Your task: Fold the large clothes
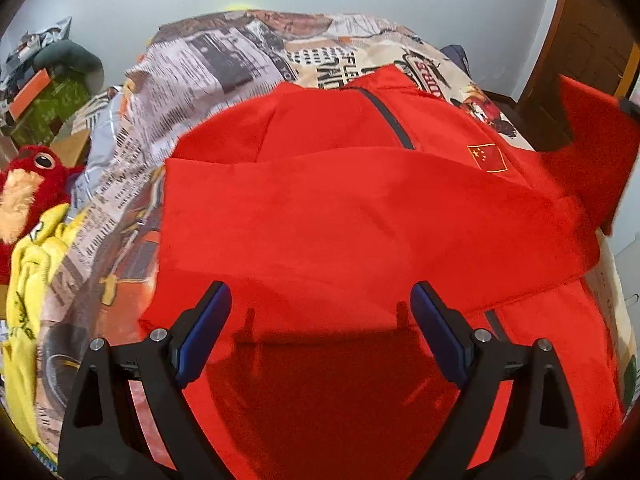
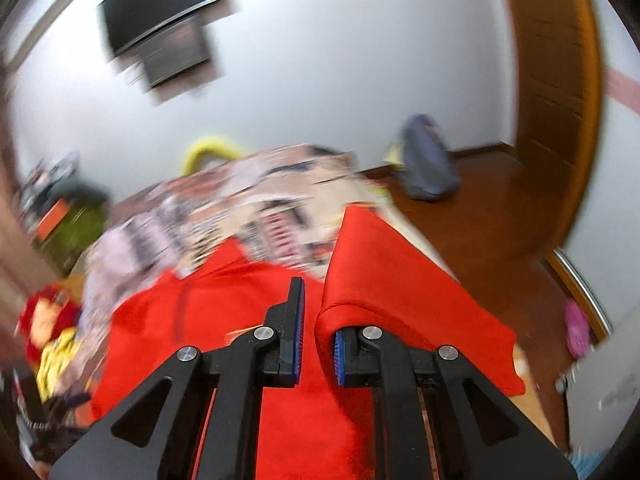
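— Counted: one jacket point(image 1: 340, 208), spread on bed point(image 1: 192, 80). Two grippers.
— Left gripper point(image 1: 320, 320) gaping above jacket, gripping nothing. Right gripper point(image 2: 318, 332) nearly closed, pinching raised sleeve point(image 2: 384, 280).

Newsprint-pattern bedspread point(image 1: 208, 64) across the bed, rumpled at left. Red plush toy point(image 1: 28, 184) at left edge, lying against a yellow garment point(image 1: 32, 280). Orange box point(image 1: 30, 92) and green box point(image 1: 56, 104) among clutter by the far wall. Wooden door point(image 2: 552, 92) at right; dark screen point(image 2: 160, 16) on white wall; grey bag point(image 2: 428, 164) on wooden floor; pink item point(image 2: 576, 328) near door, blurred.
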Demonstrator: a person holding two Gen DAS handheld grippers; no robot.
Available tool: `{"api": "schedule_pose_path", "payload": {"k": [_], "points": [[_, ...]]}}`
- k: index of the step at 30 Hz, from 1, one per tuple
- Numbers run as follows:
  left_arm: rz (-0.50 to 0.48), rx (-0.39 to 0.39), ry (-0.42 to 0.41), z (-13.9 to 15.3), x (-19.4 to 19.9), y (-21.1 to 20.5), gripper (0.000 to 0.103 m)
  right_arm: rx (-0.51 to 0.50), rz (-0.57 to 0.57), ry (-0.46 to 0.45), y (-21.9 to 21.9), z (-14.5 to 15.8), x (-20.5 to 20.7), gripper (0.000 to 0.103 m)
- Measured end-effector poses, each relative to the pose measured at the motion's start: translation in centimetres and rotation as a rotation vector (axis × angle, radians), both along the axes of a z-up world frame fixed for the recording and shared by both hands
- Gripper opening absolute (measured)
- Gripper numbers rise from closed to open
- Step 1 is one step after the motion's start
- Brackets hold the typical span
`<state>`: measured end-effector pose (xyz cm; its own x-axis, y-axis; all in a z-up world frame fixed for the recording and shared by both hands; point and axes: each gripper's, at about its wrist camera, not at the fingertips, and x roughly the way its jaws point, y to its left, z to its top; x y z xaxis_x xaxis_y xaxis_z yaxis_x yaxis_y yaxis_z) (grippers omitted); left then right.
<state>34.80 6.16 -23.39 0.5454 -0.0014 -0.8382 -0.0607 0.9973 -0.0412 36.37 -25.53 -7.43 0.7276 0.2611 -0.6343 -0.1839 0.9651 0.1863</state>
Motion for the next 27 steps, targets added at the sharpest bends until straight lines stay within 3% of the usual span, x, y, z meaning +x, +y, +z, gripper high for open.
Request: {"api": "schedule_pose_path", "payload": {"k": [4, 8, 12, 15, 20, 23, 27], "points": [[0.004, -0.001, -0.012, 0.8, -1.6, 1.1, 0.091, -0.051, 0.171, 0.076, 6.1, -2.3, -0.2, 0.011], [0.026, -0.003, -0.014, 1.1, -3.1, 2.6, 0.091, -0.102, 0.305, 0.247, 11.2, -7.3, -0.4, 0.011], [0.042, 0.001, -0.002, 1.1, -4.5, 3.7, 0.091, -0.184, 0.36, 0.451, 13.5, -12.1, -1.0, 0.014], [0.044, 0.003, 0.003, 1.1, -5.2, 4.1, 0.091, -0.251, 0.371, 0.522, 13.7, -13.8, -2.0, 0.02], [0.019, 0.006, -0.005, 1.9, -4.9, 2.9, 0.091, -0.228, 0.405, 0.501, 11.5, -11.4, -3.7, 0.036], [-0.023, 0.013, -0.026, 3.0, -4.0, 0.8, 0.091, -0.203, 0.368, 0.42, 9.1, -9.0, -4.6, 0.044], [-0.114, 0.032, -0.07, 5.1, -2.2, -3.6, 0.091, -0.195, 0.276, 0.322, 4.7, -6.8, -5.1, 0.046]]}}
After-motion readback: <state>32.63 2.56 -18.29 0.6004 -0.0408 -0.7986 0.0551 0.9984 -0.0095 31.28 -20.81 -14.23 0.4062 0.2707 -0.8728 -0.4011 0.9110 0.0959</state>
